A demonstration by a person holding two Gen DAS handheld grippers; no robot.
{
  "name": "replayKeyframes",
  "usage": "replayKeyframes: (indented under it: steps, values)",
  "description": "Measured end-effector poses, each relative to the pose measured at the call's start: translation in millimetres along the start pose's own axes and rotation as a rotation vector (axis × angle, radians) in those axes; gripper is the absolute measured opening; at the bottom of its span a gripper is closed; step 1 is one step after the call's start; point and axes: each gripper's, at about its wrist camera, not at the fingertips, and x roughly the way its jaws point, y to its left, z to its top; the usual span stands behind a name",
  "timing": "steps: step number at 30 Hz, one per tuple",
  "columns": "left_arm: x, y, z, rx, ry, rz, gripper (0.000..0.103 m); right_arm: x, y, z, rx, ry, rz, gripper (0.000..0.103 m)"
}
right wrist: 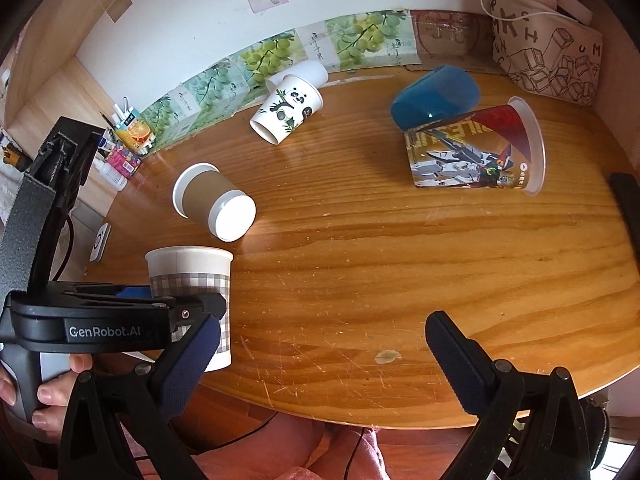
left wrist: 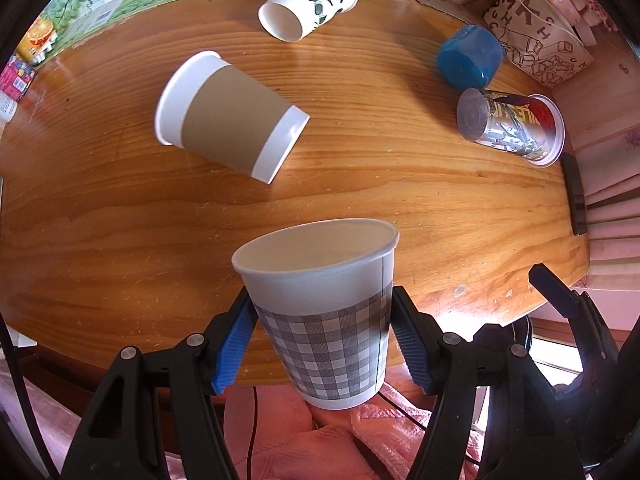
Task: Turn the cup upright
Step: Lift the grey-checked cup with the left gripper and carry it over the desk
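My left gripper [left wrist: 322,328] is shut on a grey checked paper cup [left wrist: 326,312], mouth up, at the table's near edge. The same cup [right wrist: 192,276] shows upright at the lower left of the right wrist view, with the left gripper body in front of it. My right gripper [right wrist: 320,344] is open and empty above the near edge of the table. A brown-sleeved cup [left wrist: 228,120] [right wrist: 212,202] lies on its side. A panda cup [left wrist: 308,0] [right wrist: 286,108], a blue cup [left wrist: 468,56] [right wrist: 436,94] and a robot-print cup [left wrist: 512,128] [right wrist: 476,152] also lie on their sides.
The round wooden table [right wrist: 380,260] has a printed bag [right wrist: 548,52] at the back right, green grape cartons [right wrist: 280,52] along the wall and small bottles [right wrist: 124,148] at the left. A dark object [left wrist: 574,192] lies on the right rim. Pink cloth [left wrist: 320,440] lies below the table edge.
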Motion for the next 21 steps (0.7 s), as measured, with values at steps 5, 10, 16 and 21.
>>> replayKeyframes:
  steps: [5,10,16,21]
  values:
    - [4.5,-6.8,5.7,0.008,0.006,-0.004,0.07,5.1,-7.7,0.0,0.011,0.013,-0.007,0.103]
    - [12.0,-12.9,14.7,0.019,0.031,0.018,0.071,8.8,-12.7,0.6,0.035,0.022,-0.012,0.103]
    - [16.8,-10.4,22.2,-0.005,0.061,0.011,0.073,11.0,-16.3,1.1,0.053,0.02,-0.019,0.103]
    - [16.0,-8.5,23.4,0.001,0.06,0.013,0.077,11.3,-16.6,1.0,0.051,0.022,-0.027,0.103]
